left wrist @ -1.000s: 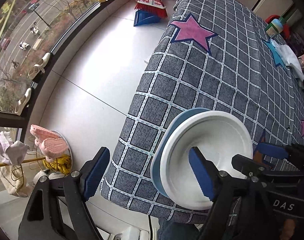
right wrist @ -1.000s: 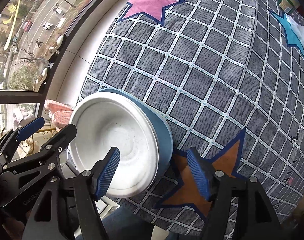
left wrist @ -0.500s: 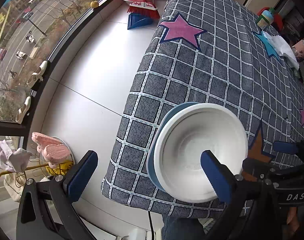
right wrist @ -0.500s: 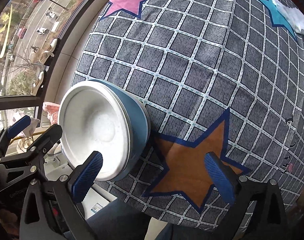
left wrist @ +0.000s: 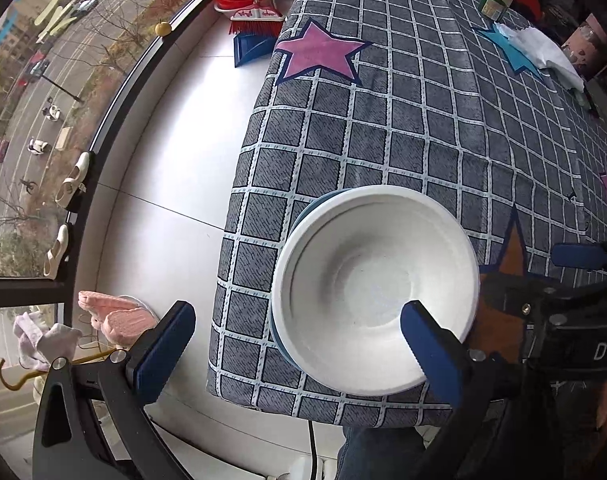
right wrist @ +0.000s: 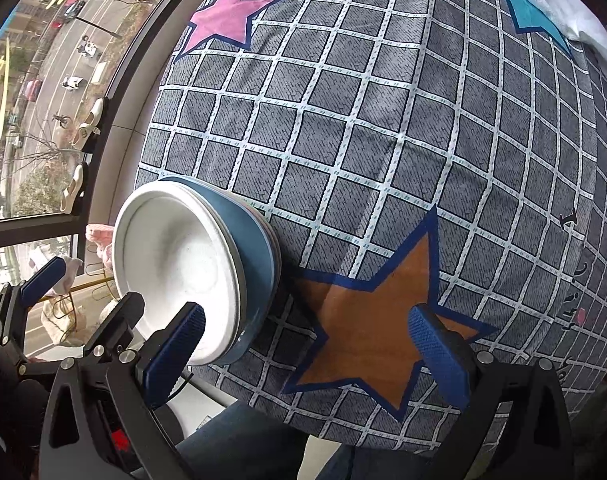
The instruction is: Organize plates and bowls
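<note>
Left gripper [left wrist: 295,344] hangs wide open over the table's near left corner, nothing pinched, one pad out over the floor, the other above the white bowl [left wrist: 375,288]. That bowl sits nested in a blue bowl [right wrist: 255,256] on the checked tablecloth [left wrist: 423,128], right by the edge. Moving across, the right gripper [right wrist: 303,352] is spread just as wide and empty, over the orange star [right wrist: 375,320] just beside the stack.

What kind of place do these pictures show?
Probably a high-floor room in a home: a table under a grey checked star-patterned cloth, a curved window overlooking a street, and a red broom with a blue dustpan on the floor.
</note>
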